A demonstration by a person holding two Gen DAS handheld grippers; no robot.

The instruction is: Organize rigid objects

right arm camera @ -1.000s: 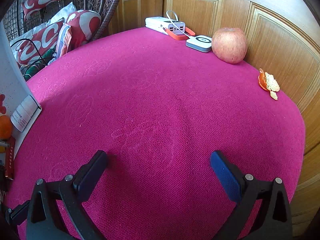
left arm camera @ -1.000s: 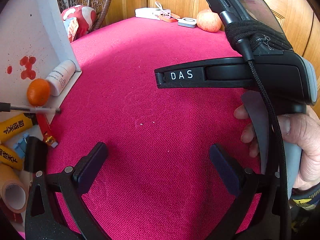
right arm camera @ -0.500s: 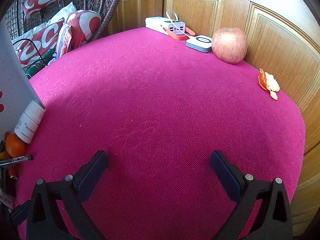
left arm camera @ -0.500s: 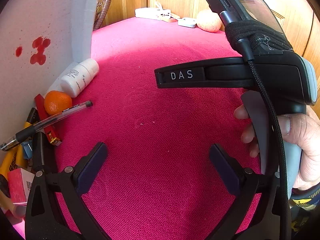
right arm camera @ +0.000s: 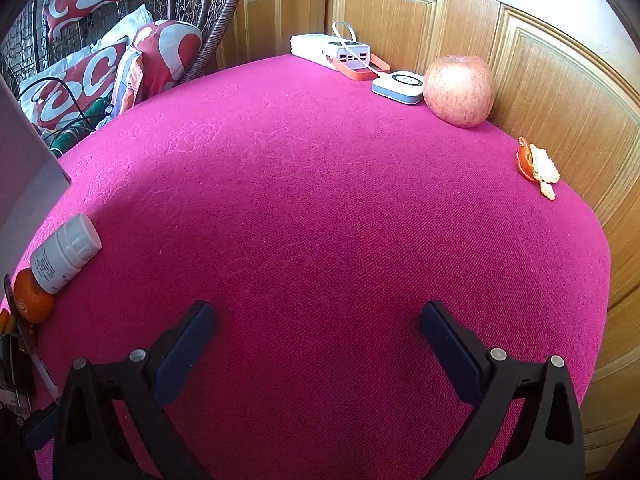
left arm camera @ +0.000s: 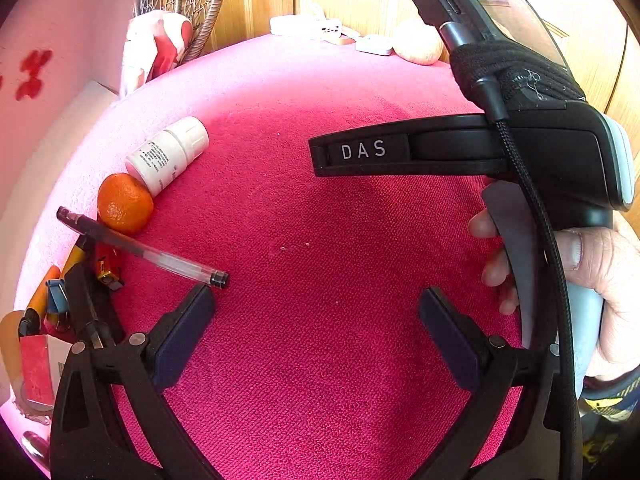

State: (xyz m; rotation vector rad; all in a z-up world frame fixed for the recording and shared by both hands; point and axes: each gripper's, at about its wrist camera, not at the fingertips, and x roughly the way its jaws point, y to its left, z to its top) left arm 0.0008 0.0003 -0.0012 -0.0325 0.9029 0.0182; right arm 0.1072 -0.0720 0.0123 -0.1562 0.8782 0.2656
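Note:
On the pink tablecloth [left arm camera: 320, 220], at the left, lie a white pill bottle [left arm camera: 168, 156], a tangerine [left arm camera: 125, 204] touching it, a clear pen [left arm camera: 140, 250] and a red lighter [left arm camera: 106, 266]. Behind them is a heap with yellow tubes [left arm camera: 48, 296], a blue clip [left arm camera: 56, 292] and a small red box [left arm camera: 38, 368]. My left gripper [left arm camera: 316, 308] is open and empty; the pen's tip ends just above its left finger [left arm camera: 188, 320]. My right gripper [right arm camera: 318, 320] is open over bare cloth. The bottle [right arm camera: 64, 254] and tangerine [right arm camera: 32, 300] lie far to its left.
An apple [right arm camera: 460, 90], a white charger block [right arm camera: 332, 50], a small white puck [right arm camera: 398, 86] and tangerine peel [right arm camera: 536, 166] sit along the wooden panelling at the back. A white box wall [left arm camera: 48, 80] rises at the left. A hand [left arm camera: 600, 272] holds the right gripper's body [left arm camera: 520, 152].
The white box has swung up and away to the left, leaving the bottle, tangerine and pen lying on the cloth. The pen has rolled toward my left finger. The right gripper has stayed still.

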